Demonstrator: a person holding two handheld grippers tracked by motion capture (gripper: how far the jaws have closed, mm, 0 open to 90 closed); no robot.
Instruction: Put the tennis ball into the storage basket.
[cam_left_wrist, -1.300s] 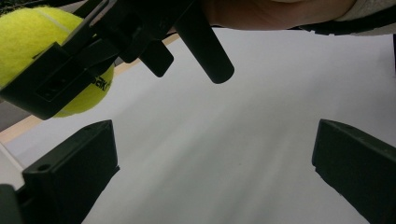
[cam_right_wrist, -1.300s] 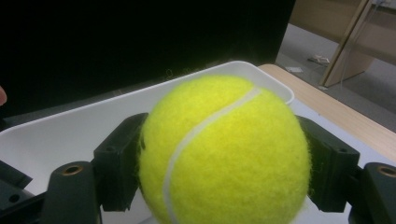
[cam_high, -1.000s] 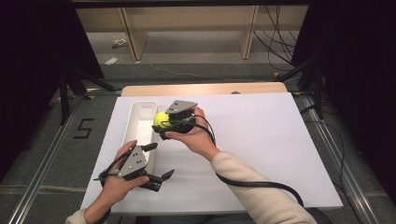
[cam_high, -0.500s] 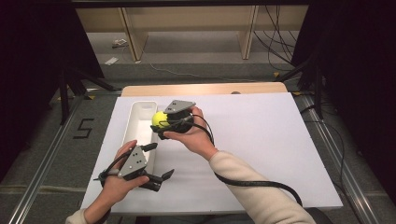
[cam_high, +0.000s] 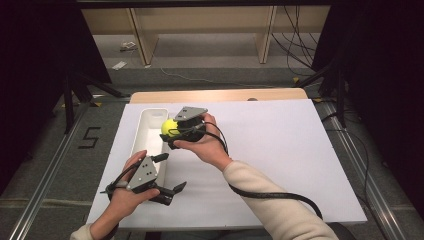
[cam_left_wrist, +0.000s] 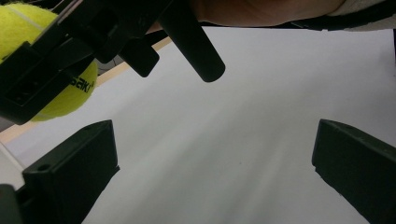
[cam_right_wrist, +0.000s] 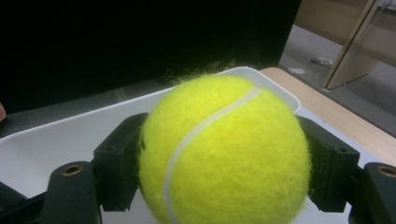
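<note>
We log: counter (cam_high: 280, 95), wooden, under white sheet (cam_high: 280, 160); grey floor beyond. Right gripper (cam_high: 172, 132) fingers clamp tennis ball (cam_high: 169, 126) over white tray (cam_high: 146, 131); left gripper (cam_high: 167, 175) fingers spread, empty.

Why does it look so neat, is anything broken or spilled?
Nothing stands out. The right gripper grips a whole tennis ball over the white tray, which sits straight on the white board. The left gripper is open, holding nothing.
</note>
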